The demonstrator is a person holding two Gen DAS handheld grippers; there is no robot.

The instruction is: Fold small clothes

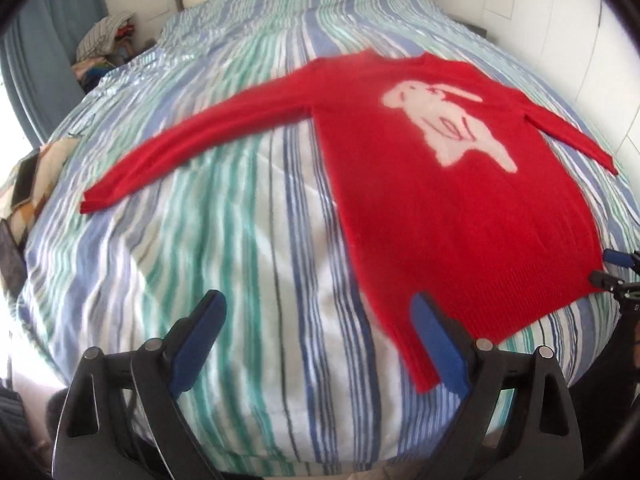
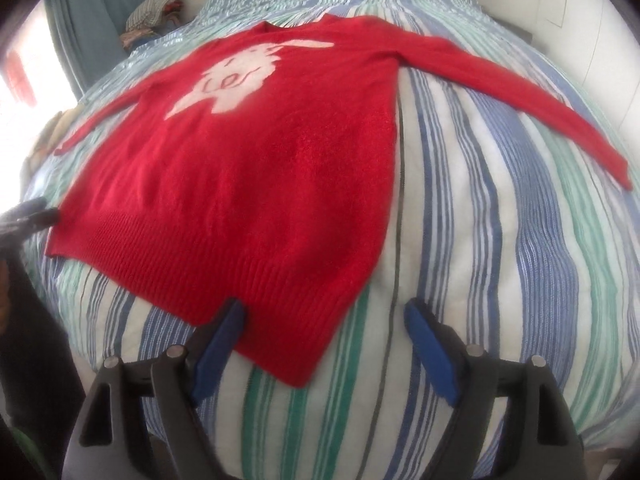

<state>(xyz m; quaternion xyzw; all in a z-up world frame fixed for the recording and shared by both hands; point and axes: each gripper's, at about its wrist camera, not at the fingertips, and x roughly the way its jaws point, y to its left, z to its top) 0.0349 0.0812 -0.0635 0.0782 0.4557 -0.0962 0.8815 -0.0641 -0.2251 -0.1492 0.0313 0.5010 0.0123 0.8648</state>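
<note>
Both views are smeared by motion blur, so the pale animal figure (image 1: pixel 448 120) on the red sweater (image 1: pixel 440 208) cannot be told for sure. In the left wrist view the right gripper (image 1: pixel 612 270) is cut off by the rim at 3 o'clock; only its tips show. In the right wrist view the left gripper (image 2: pixel 30 216) is a dark blur at 9 o'clock. The heap of cloth (image 1: pixel 106 34) at 10 o'clock is too small to make out.
</note>
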